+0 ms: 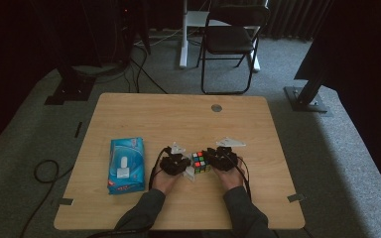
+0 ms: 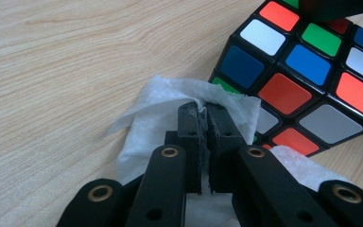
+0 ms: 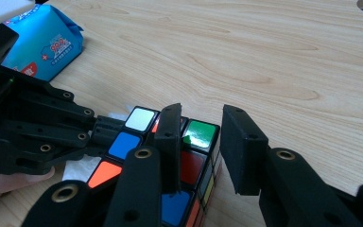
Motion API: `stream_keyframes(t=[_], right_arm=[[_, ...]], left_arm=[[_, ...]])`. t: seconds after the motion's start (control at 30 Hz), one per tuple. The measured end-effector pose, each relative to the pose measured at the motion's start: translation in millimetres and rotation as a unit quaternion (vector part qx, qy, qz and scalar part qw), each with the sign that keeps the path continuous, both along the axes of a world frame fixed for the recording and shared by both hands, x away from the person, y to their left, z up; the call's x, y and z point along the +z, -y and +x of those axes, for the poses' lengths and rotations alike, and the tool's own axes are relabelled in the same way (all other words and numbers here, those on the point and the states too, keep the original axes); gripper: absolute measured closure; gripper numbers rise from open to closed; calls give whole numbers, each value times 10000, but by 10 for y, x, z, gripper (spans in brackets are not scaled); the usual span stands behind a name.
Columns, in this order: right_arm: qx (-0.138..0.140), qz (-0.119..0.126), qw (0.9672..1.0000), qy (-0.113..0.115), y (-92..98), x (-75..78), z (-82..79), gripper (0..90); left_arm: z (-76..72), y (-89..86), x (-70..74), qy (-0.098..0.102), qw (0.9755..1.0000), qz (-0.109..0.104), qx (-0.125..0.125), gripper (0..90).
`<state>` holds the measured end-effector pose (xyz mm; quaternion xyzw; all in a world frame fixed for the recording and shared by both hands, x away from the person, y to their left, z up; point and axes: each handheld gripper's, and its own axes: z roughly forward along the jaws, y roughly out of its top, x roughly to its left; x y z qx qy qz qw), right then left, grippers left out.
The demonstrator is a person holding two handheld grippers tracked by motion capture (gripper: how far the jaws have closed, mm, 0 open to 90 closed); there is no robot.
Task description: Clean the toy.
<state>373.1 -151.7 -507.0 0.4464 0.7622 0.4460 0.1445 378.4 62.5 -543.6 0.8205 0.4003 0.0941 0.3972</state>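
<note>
A scrambled Rubik's cube [image 1: 200, 162] sits at the middle of the wooden table [image 1: 178, 119], between my two grippers. My right gripper [image 1: 213, 159] is shut on the cube [image 3: 201, 135]; one jaw lies across its top and the other against its right side. My left gripper [image 2: 203, 111] is shut on a crumpled white wipe [image 2: 170, 99], pressed against the cube [image 2: 312, 71] at its lower left edge. In the right gripper view the left gripper [image 3: 104, 130] comes in from the left onto the cube, with the wipe [image 3: 78, 170] beneath it.
A blue pack of wet wipes [image 1: 126, 165] lies flat to the left of my left hand. A round grey grommet [image 1: 216, 107] is set in the table's far side. A black folding chair [image 1: 230, 34] stands beyond the table.
</note>
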Motion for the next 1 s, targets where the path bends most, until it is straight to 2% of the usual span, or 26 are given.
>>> stream_keyframes(t=[0.13,0.3,0.6,0.73,0.8,1.0], right_arm=[[-2,-6,10000,11,0,-1,-1,688],[0,9,10000,-4,4,-1,4,680],[-7,-3,10000,1,2,-1,1,680],[-5,3,10000,-4,3,-1,2,680],[-5,3,10000,-4,3,-1,2,680],[-10,-1,10000,5,1,-1,0,680]], left_arm=[[0,-3,-1,-13,10000,-22,17,857],[-23,-47,26,-11,9997,-243,40,853],[-130,-95,237,250,9977,-622,-87,852],[-167,-77,289,247,9972,-675,-194,852],[-177,-57,292,231,9977,-601,-209,852],[-169,-61,272,178,9978,-605,-183,852]])
